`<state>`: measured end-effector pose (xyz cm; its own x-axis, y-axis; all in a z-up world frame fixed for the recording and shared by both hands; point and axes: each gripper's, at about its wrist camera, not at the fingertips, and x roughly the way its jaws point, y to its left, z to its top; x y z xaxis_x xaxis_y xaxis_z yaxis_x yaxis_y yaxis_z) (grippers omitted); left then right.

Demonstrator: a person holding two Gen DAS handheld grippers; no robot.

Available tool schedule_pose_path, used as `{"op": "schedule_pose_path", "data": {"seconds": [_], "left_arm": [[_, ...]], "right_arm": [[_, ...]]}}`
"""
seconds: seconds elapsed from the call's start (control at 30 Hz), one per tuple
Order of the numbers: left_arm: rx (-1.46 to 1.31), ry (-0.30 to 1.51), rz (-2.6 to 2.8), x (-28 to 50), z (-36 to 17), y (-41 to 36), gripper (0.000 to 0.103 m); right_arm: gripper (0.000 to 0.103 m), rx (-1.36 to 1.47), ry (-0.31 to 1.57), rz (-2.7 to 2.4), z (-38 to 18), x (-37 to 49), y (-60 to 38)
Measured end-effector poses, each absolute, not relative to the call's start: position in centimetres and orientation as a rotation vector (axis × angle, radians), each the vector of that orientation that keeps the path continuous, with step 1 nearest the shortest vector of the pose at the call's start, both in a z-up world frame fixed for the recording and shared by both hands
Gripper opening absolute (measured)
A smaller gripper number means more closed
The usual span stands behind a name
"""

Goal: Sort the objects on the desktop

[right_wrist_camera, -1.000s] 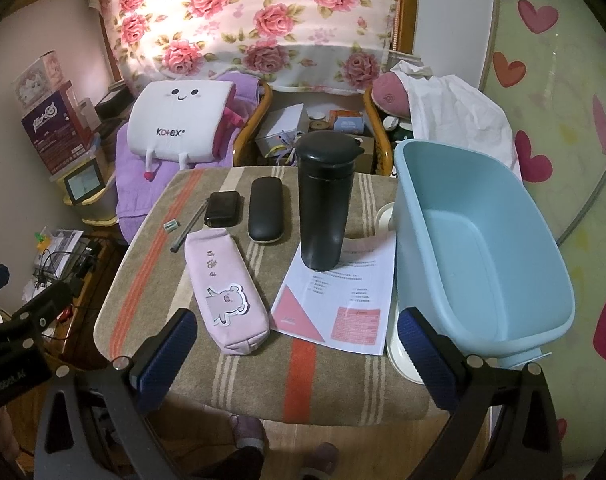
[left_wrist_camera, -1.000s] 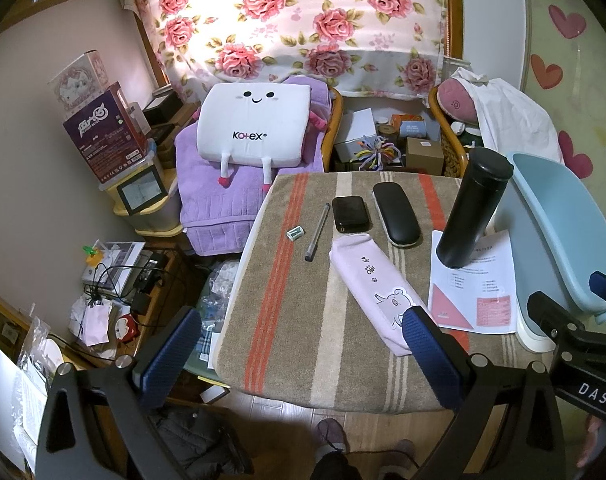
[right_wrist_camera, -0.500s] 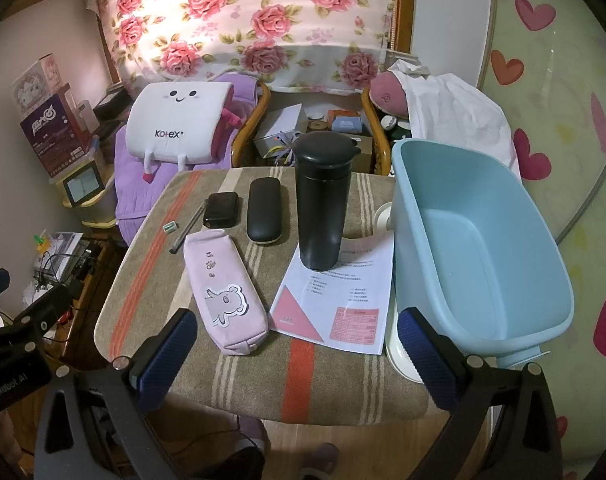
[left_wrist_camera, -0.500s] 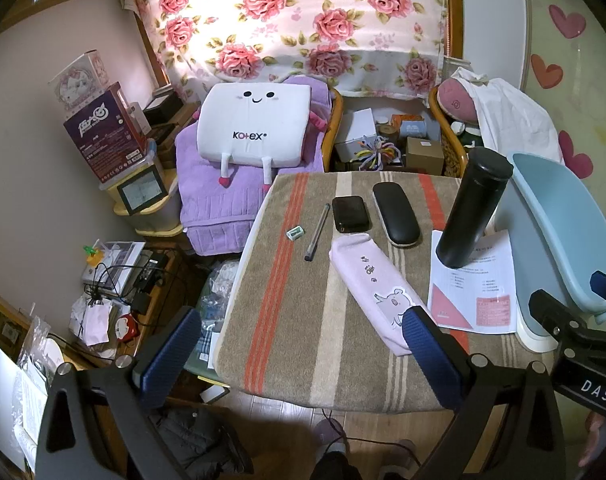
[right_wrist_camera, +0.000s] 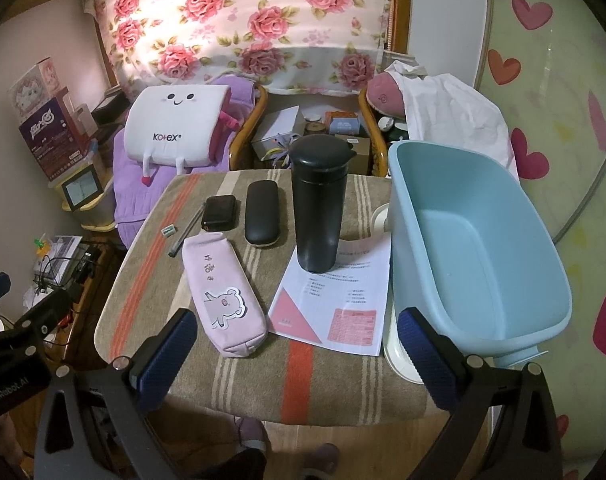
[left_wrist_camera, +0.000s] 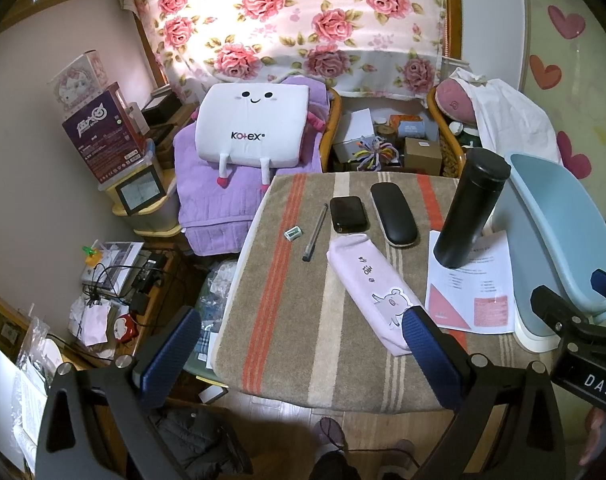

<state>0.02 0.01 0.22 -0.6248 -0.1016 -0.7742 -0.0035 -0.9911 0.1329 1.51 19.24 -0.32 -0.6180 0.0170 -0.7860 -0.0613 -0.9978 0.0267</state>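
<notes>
On the striped table cloth lie a small green eraser, a grey pen, a black phone, a black glasses case and a pink pencil pouch. A tall black flask stands on a printed sheet. A light blue bin stands at the table's right. My left gripper is open and empty above the table's front edge. My right gripper is open and empty, also at the front edge.
A white Kotex cushion on a purple blanket sits behind the table on a rattan chair. Boxes and clutter fill the floor at left. A white lid lies under the bin.
</notes>
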Motion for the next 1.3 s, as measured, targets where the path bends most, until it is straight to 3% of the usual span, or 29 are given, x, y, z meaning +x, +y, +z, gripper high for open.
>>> {"op": "schedule_pose_path", "data": {"seconds": [1.3], "left_arm": [[1.341, -0.173, -2.813, 0.13, 0.24, 0.20, 0.102]], "right_arm": [[0.103, -1.339, 0.096, 2.786, 0.11, 2.01, 19.90]]}}
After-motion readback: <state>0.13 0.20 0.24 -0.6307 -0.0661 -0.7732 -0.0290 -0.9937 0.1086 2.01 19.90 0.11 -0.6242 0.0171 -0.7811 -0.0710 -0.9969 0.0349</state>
